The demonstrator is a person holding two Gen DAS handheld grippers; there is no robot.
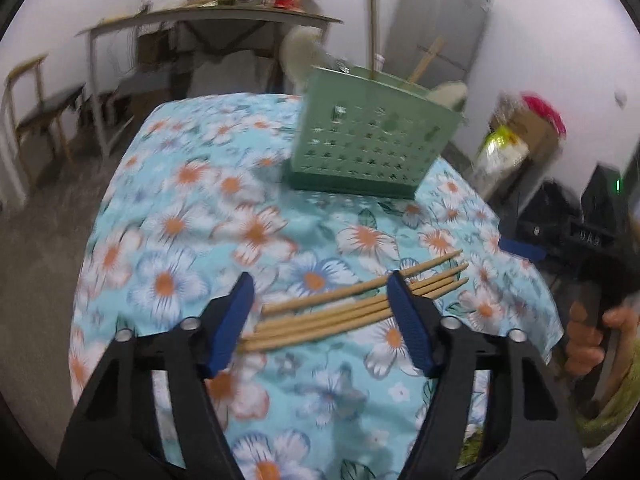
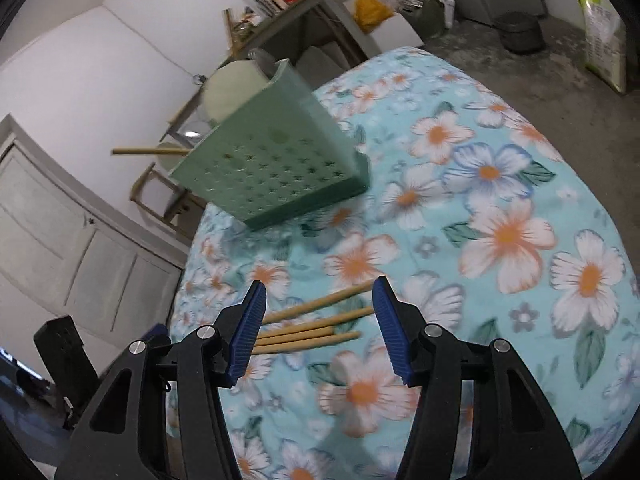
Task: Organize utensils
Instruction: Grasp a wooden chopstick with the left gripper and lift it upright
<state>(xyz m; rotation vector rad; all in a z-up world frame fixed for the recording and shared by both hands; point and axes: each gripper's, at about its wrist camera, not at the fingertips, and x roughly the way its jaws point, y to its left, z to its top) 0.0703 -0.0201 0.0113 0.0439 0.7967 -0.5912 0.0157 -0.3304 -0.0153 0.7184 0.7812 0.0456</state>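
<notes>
**Both grippers over the loose chopsticks**

Blue pads (image 1: 408, 312) of the left gripper (image 1: 320, 320) stand spread, with the bundle of wooden chopsticks (image 1: 352, 308) lying flat on the floral tablecloth (image 1: 180, 220) between them and nothing pinched; the right gripper (image 2: 318, 332) is likewise spread above the other ends of the same sticks, its pads clear of them; the person's hand (image 1: 588, 336) shows at the edge of the left view.

Judged from this, the step is picking up the sticks to drop them into the green perforated holder (image 1: 368, 140), which stands well apart at the far side of the cloth with a few sticks already upright in it; to do it well, take one stick, or a tight pair, rather than the fanned lot; lower the pads to the cloth so a stick lies squarely between them, close near its middle, and lift level; the sticks are thin and round and may roll or slip on the soft cloth.
</notes>
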